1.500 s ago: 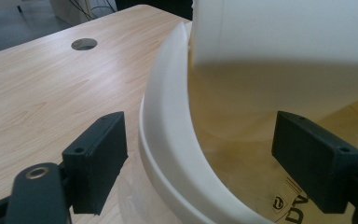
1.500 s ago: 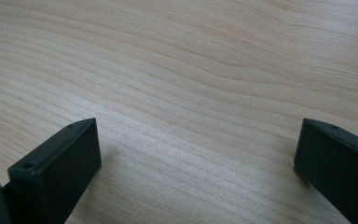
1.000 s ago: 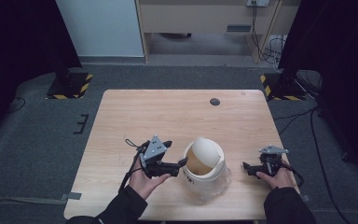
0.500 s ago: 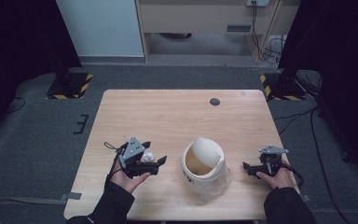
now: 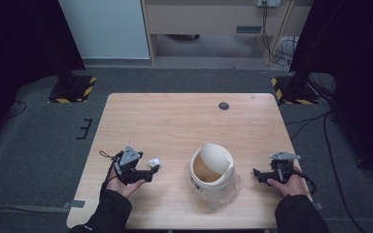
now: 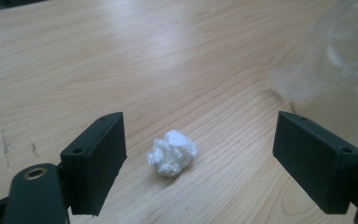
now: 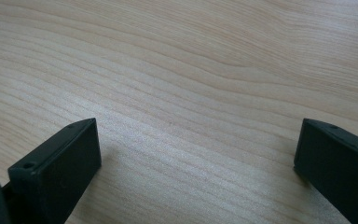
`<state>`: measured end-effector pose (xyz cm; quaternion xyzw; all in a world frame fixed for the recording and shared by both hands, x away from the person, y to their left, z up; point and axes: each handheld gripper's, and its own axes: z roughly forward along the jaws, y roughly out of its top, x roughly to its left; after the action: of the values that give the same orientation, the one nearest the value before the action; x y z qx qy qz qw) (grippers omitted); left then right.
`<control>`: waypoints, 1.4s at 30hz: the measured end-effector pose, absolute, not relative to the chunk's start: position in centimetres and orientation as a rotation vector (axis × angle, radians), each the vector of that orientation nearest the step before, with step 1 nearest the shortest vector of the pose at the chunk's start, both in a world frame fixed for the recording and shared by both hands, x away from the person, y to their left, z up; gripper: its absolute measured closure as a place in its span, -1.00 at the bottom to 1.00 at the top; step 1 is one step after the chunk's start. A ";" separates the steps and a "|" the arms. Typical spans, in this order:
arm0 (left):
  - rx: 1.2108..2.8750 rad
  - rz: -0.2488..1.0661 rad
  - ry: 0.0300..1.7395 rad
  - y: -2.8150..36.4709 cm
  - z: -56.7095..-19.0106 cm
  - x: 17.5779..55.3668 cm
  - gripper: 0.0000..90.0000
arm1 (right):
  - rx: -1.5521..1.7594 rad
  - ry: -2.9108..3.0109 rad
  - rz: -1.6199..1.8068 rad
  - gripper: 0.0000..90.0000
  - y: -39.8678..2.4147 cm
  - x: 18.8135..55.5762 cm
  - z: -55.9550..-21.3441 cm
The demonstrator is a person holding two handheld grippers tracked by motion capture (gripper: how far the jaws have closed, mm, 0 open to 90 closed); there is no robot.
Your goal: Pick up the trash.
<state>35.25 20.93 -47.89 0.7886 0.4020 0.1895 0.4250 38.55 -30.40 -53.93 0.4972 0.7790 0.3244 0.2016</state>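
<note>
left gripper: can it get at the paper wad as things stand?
Probably yes. The left gripper is open, its jaws standing either side of the paper wad on the table with bare wood between. The bin's plastic bag sits off to one side, clear of the path.

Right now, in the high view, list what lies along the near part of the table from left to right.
Left hand-held gripper → crumpled white paper ball → white swing-lid bin on its clear plastic bag → right hand-held gripper.
</note>
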 end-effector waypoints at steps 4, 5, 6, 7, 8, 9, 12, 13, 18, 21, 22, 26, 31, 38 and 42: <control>2.014 0.438 1.022 20.8 -49.1 35.9 -0.59 | 1.389 2.176 0.906 -0.98 -30.4 38.6 -53.9; 2.014 0.438 1.022 20.8 -49.1 35.9 -0.58 | 1.389 2.176 0.906 -0.98 -30.4 38.6 -53.9; 2.039 0.432 1.030 20.7 -49.5 36.1 -0.58 | 1.389 2.176 0.906 -0.98 -30.4 38.6 -53.9; 2.053 0.429 1.034 20.6 -49.7 36.2 -0.56 | 1.389 2.176 0.906 -0.98 -30.4 38.6 -53.9; 2.084 0.428 1.053 20.4 -50.1 36.5 -0.56 | 1.389 2.176 0.906 -0.98 -30.4 38.6 -53.9; 2.096 0.428 1.062 20.3 -50.3 36.6 -0.54 | 1.388 2.176 0.906 -0.98 -30.4 38.6 -53.9; 2.115 0.432 1.074 20.2 -50.6 36.7 -0.51 | 1.388 2.176 0.906 -0.98 -30.4 38.6 -53.9; 2.117 0.434 1.079 20.2 -50.7 36.8 -0.51 | 1.388 2.176 0.906 -0.98 -30.4 38.6 -53.9; 2.123 0.444 1.099 20.1 -51.0 37.2 -0.39 | 1.388 2.176 0.906 -0.98 -30.4 38.6 -53.9; 2.137 0.429 1.100 19.8 -51.4 37.6 -0.33 | 1.389 2.176 0.906 -0.98 -30.4 38.6 -53.9; 2.140 0.424 1.097 19.7 -51.4 37.6 -0.31 | 1.388 2.176 0.906 -0.98 -30.4 38.6 -53.9; 2.150 0.419 1.093 19.1 -51.6 37.9 -0.25 | 1.388 2.176 0.906 -0.98 -30.4 38.6 -53.9; 2.170 0.436 1.090 18.7 -51.8 38.3 -0.16 | 1.388 2.176 0.905 -0.98 -30.4 38.6 -53.9; 2.186 0.409 1.108 18.7 -51.8 38.4 0.04 | 1.389 2.176 0.906 -0.98 -30.4 38.6 -53.9; 2.187 0.404 1.116 18.9 -51.8 38.4 0.17 | 1.389 2.176 0.905 -0.98 -30.4 38.6 -53.9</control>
<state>38.44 18.87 -51.75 0.8324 0.4249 0.1537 0.3210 38.55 -30.40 -53.93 0.4972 0.7791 0.3242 0.2017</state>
